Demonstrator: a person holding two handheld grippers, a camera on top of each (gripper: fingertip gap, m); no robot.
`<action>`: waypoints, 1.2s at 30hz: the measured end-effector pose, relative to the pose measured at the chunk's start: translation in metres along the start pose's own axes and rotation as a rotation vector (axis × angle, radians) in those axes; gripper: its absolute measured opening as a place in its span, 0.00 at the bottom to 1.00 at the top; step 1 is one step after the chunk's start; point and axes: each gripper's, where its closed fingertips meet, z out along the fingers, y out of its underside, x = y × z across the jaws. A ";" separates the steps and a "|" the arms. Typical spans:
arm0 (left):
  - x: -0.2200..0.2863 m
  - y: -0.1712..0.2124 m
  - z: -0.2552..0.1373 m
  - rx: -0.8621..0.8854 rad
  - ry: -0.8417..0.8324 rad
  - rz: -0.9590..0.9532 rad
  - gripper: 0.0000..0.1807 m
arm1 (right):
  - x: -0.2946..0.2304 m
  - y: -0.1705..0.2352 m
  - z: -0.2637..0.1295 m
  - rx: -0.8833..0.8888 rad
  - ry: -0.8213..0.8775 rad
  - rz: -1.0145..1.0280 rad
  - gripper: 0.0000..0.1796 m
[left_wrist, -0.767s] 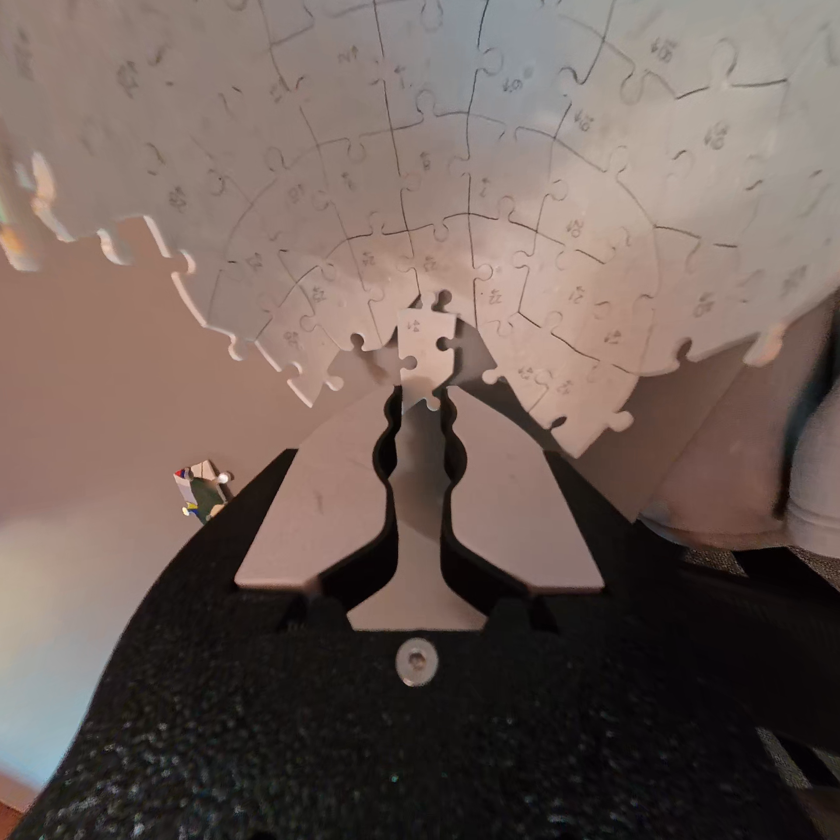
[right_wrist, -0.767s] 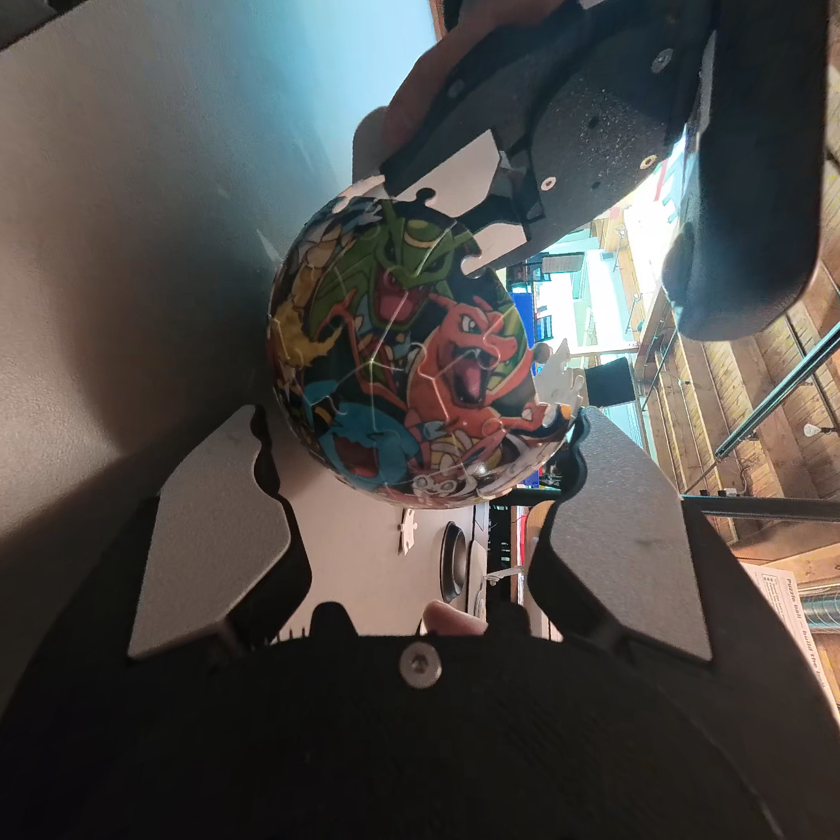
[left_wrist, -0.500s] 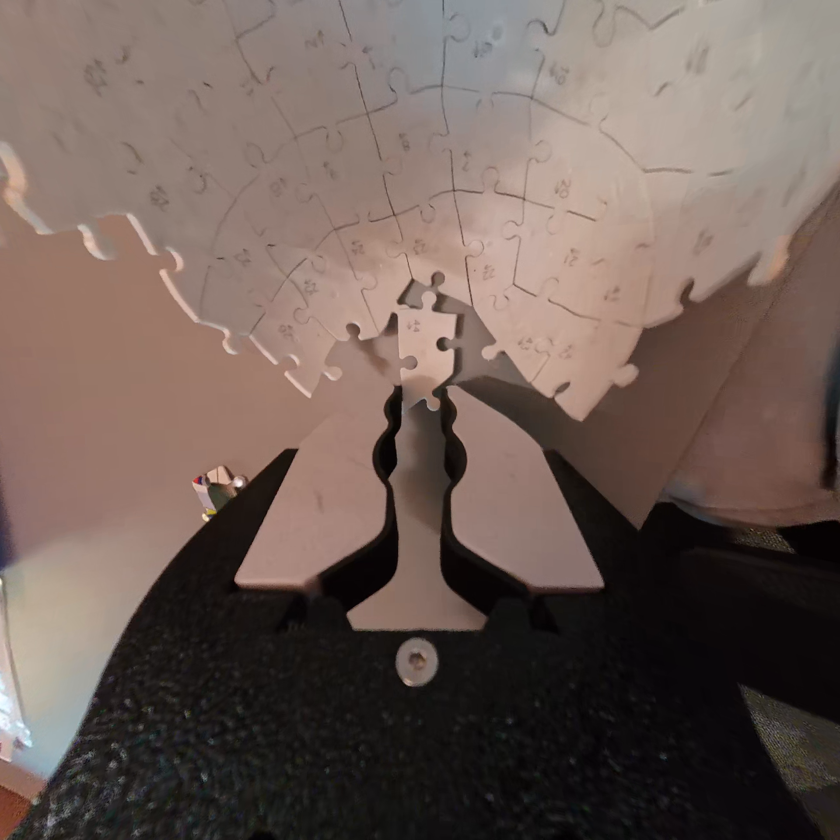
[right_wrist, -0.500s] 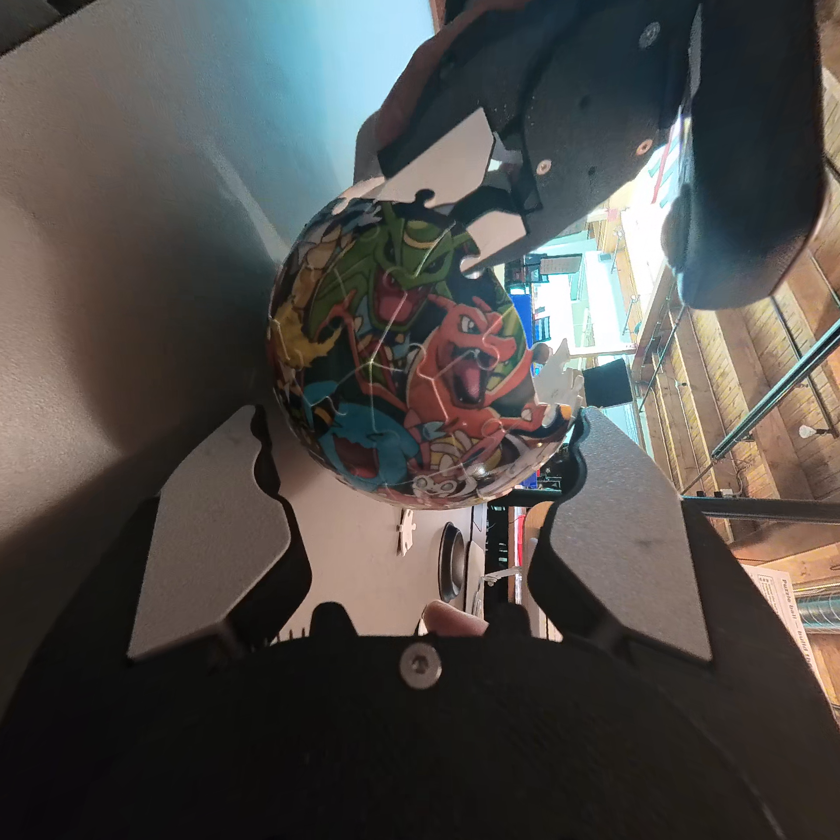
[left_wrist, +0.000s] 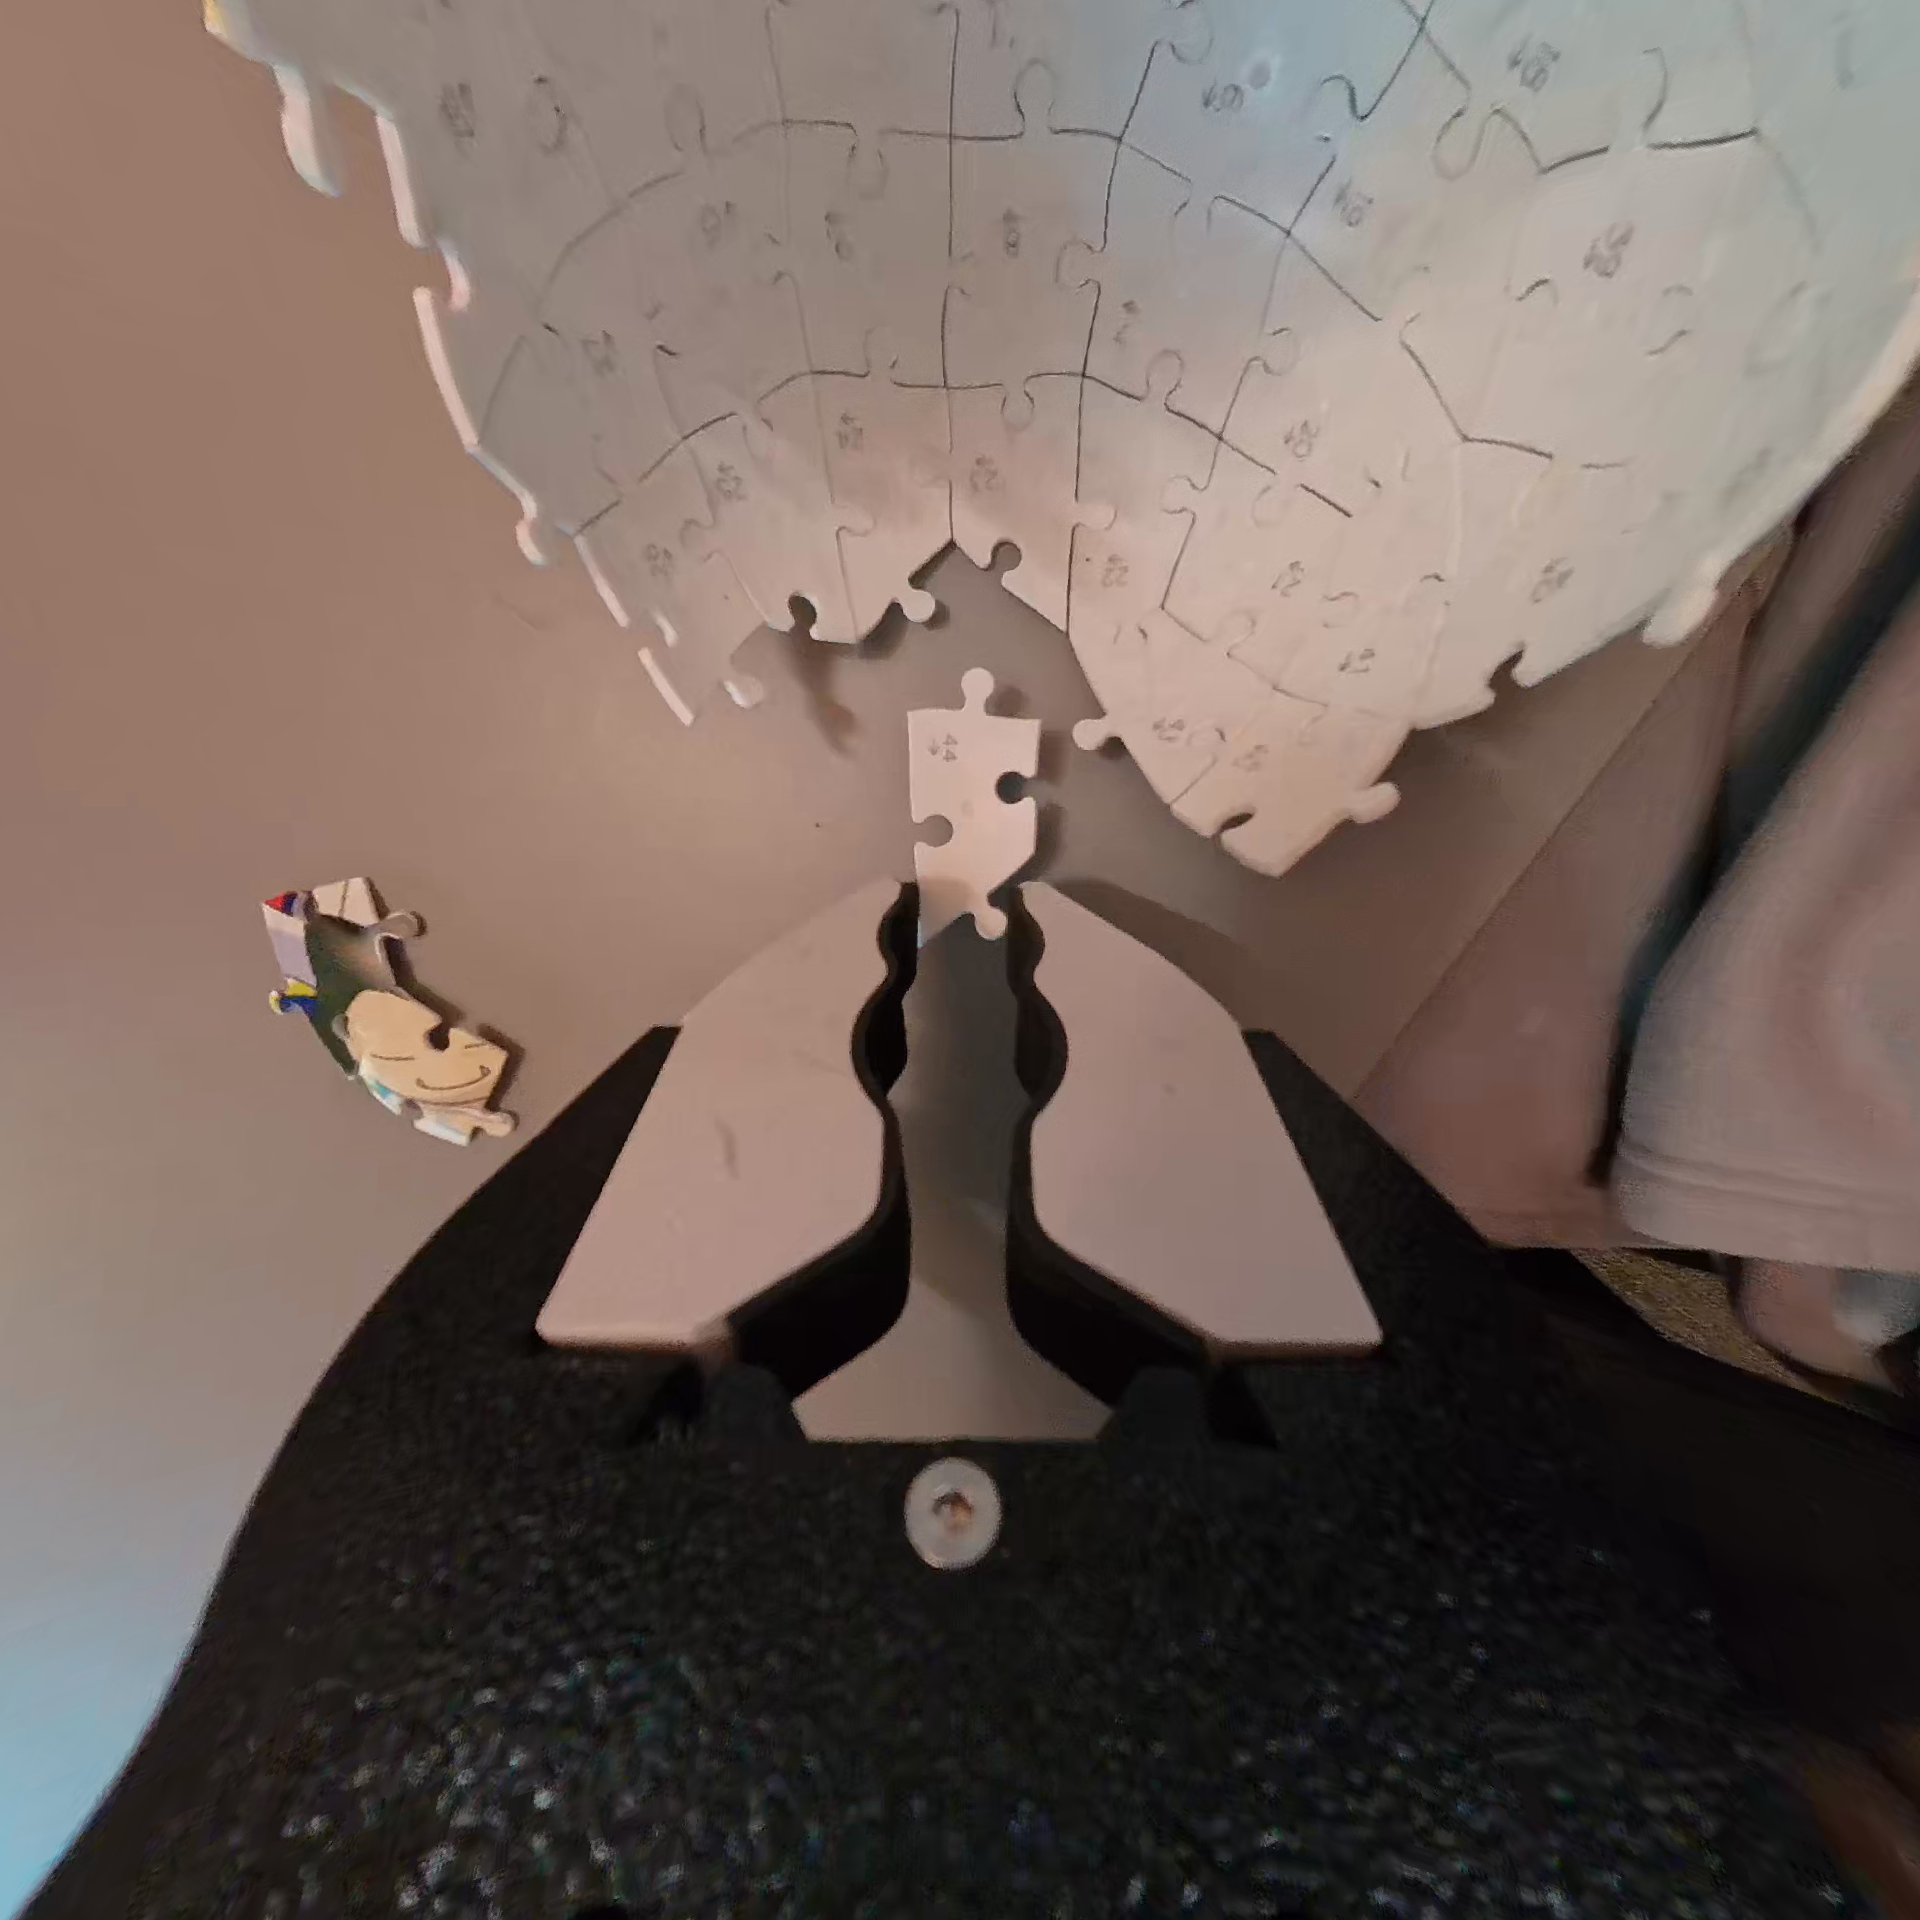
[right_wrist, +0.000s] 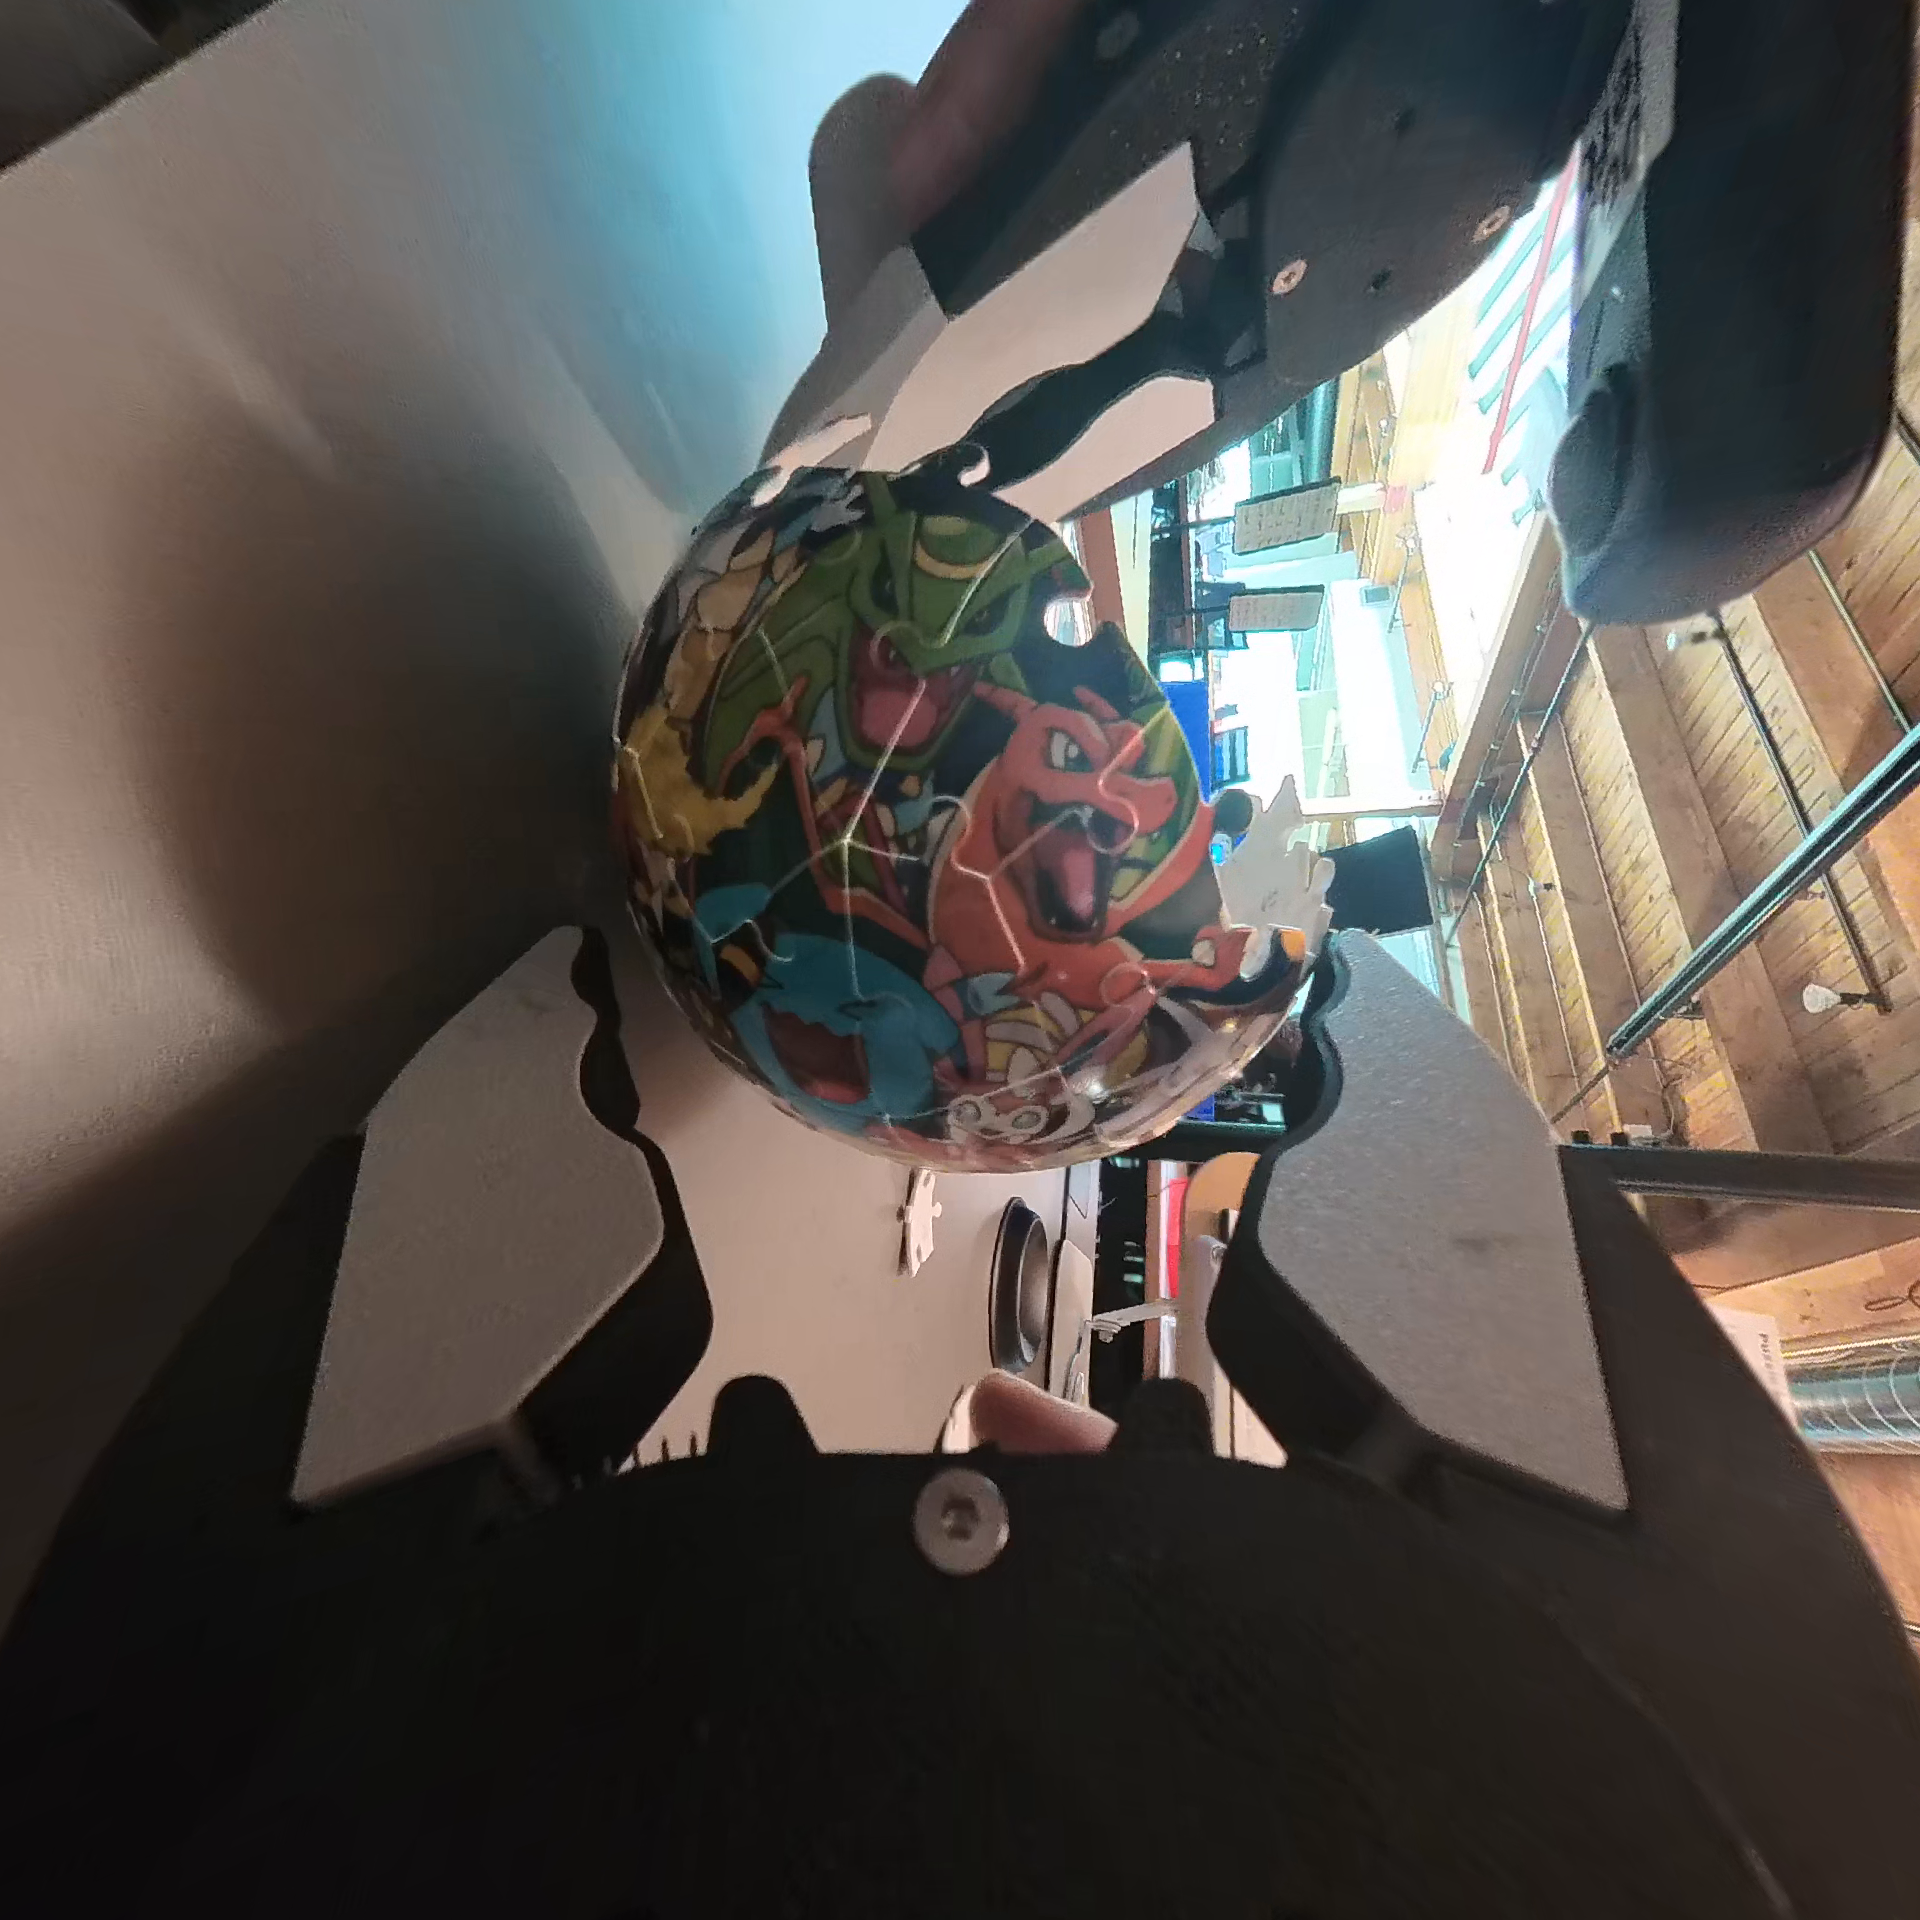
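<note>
My left gripper (left_wrist: 961, 904) is shut on a white-backed puzzle piece (left_wrist: 971, 800), gripped by its lower edge. The piece stands just short of a notch-shaped gap in the rim of a partly built puzzle ball (left_wrist: 1143, 312), whose white inner side fills the top of the left wrist view. My right gripper (right_wrist: 951, 956) holds the same ball (right_wrist: 914, 831) by its colourful cartoon-printed outside, one fingertip on each side. In the right wrist view the left gripper (right_wrist: 935, 457) sits at the ball's far rim.
A small cluster of joined coloured pieces (left_wrist: 384, 1018) lies on the grey table (left_wrist: 208, 623) to the left. A person's sleeve (left_wrist: 1766, 1039) is at the right. A loose white piece (right_wrist: 920, 1216) and a black round object (right_wrist: 1018, 1288) lie beyond the ball. One gripper's finger ends stand about 11 cm off the other's.
My left gripper has drawn back with the piece, which was up in the gap and now stands clear below it. The right gripper still holds the ball.
</note>
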 end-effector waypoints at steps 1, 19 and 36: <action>0.001 0.000 0.000 -0.006 0.002 -0.016 0.08 | 0.000 -0.001 0.000 -0.002 -0.001 -0.007 0.68; 0.017 0.000 0.004 -0.009 0.049 -0.196 0.10 | -0.001 -0.010 0.000 -0.077 -0.049 -0.174 0.70; 0.015 -0.005 0.010 0.154 0.011 -0.134 0.12 | -0.001 -0.004 -0.002 -0.101 -0.045 -0.179 0.70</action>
